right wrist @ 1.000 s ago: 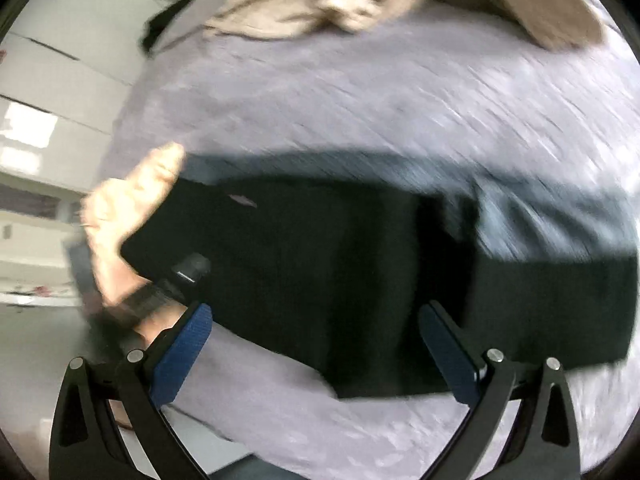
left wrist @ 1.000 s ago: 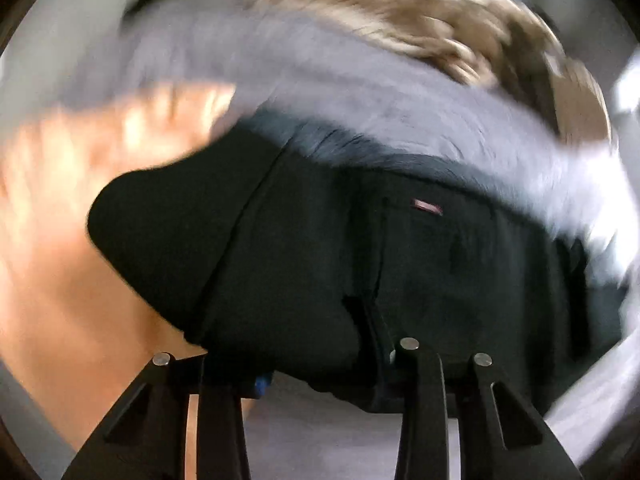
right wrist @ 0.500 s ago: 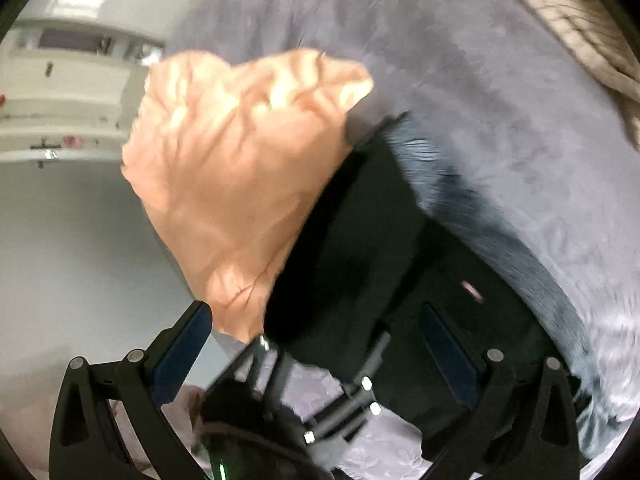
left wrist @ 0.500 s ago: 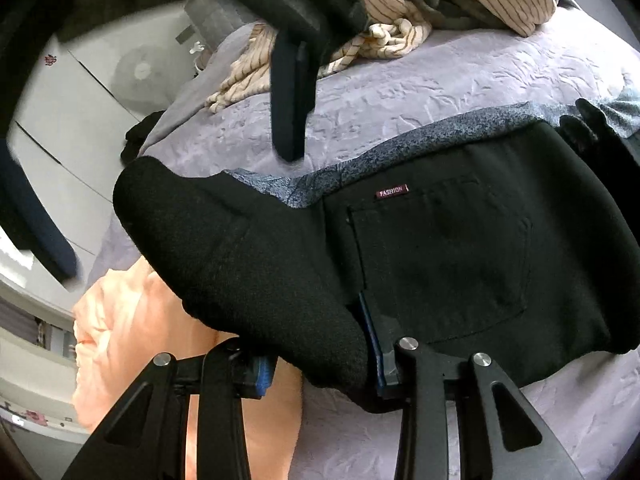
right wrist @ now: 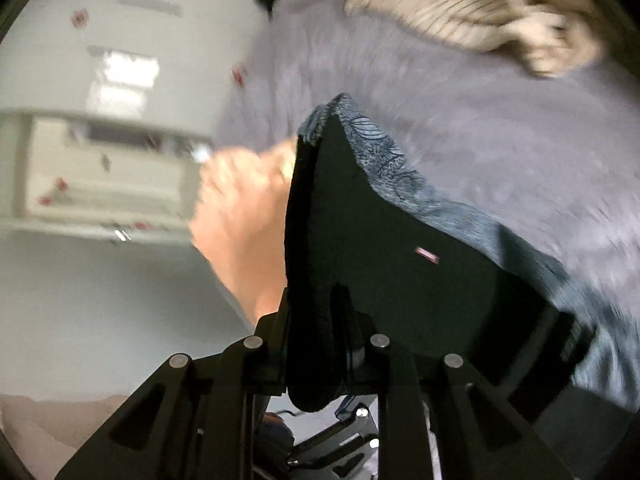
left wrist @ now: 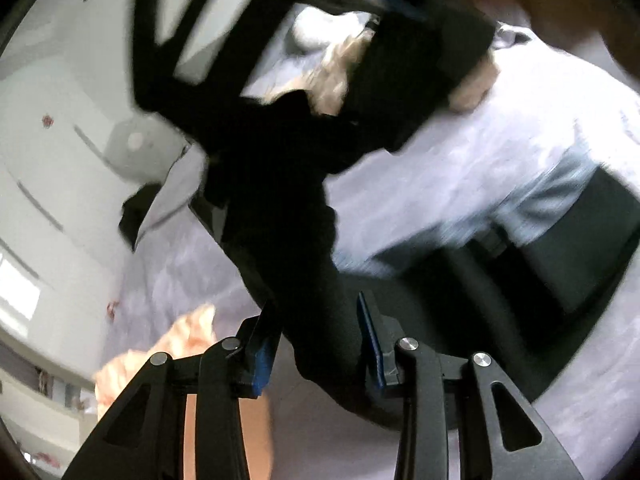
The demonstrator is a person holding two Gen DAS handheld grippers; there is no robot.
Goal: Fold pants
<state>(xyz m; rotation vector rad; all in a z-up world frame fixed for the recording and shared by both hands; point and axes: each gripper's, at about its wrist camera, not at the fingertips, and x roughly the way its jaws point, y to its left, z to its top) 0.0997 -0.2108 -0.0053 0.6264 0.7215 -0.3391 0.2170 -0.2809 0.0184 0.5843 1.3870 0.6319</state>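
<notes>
The black pants (left wrist: pixel 296 216) with a grey patterned waistband (right wrist: pixel 384 160) lie on a lilac bedspread (left wrist: pixel 460 168). My left gripper (left wrist: pixel 316 340) is shut on a thick fold of the black pants and lifts it off the bed. My right gripper (right wrist: pixel 316 344) is shut on another fold of the pants (right wrist: pixel 400 264), near a small red label (right wrist: pixel 427 255). In the left wrist view the right gripper (left wrist: pixel 404 64) shows above, holding the raised black cloth. The rest of the pants (left wrist: pixel 560 256) rests on the bed at the right.
An orange garment (right wrist: pixel 240 216) lies at the bed's left edge, also in the left wrist view (left wrist: pixel 176 344). A beige striped garment (right wrist: pixel 480 12) is heaped at the far side. White cabinets (right wrist: pixel 104 168) and wall stand beyond the bed.
My right gripper has closed on the pants beside the left one. Both grippers have lifted the fold up from the bed. Both views are blurred by motion.
</notes>
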